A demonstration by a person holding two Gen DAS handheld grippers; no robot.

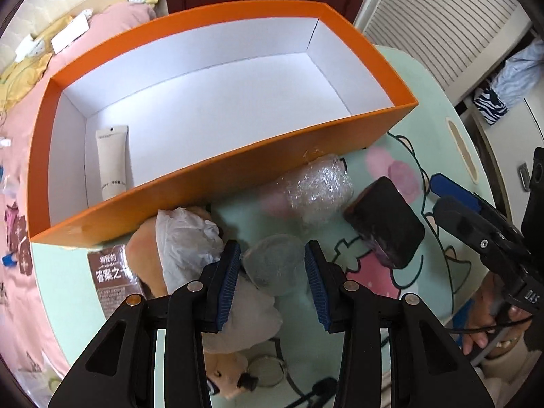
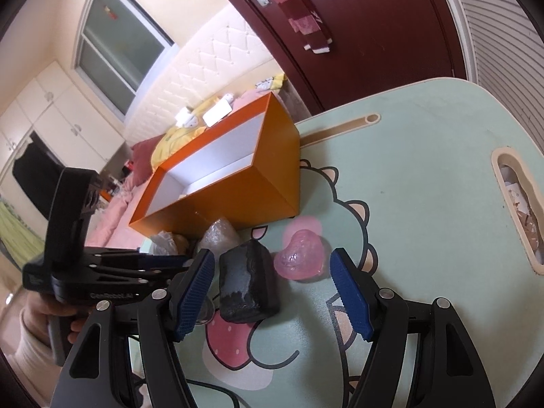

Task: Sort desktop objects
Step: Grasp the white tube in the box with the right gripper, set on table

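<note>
1 orange box (image 1: 238, 170) holds 1 white tube (image 1: 112, 163). Near it: 1 black block (image 2: 248, 285), 1 pink heart (image 2: 301, 255), 1 bubble-wrap bundle (image 1: 316, 190). Left gripper (image 1: 273, 278) released over 1 grey translucent piece (image 1: 275, 261); right gripper (image 2: 275, 292) released around the block.

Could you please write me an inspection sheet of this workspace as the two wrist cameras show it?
Surface: mint-green lap desk with a cartoon print.
Job's things: orange box holds one white tube; black block, pink heart-shaped piece, bubble-wrap bundle, grey translucent piece, plush toy and brown packet lie in front of it.
Clutter: nothing seen beyond these.
Grippers: left gripper open above the grey piece; right gripper open around the black block, not pressing.
Cables: thin black cable near the right hand.
Surroundings: bed with pink bedding, dark red door.
</note>
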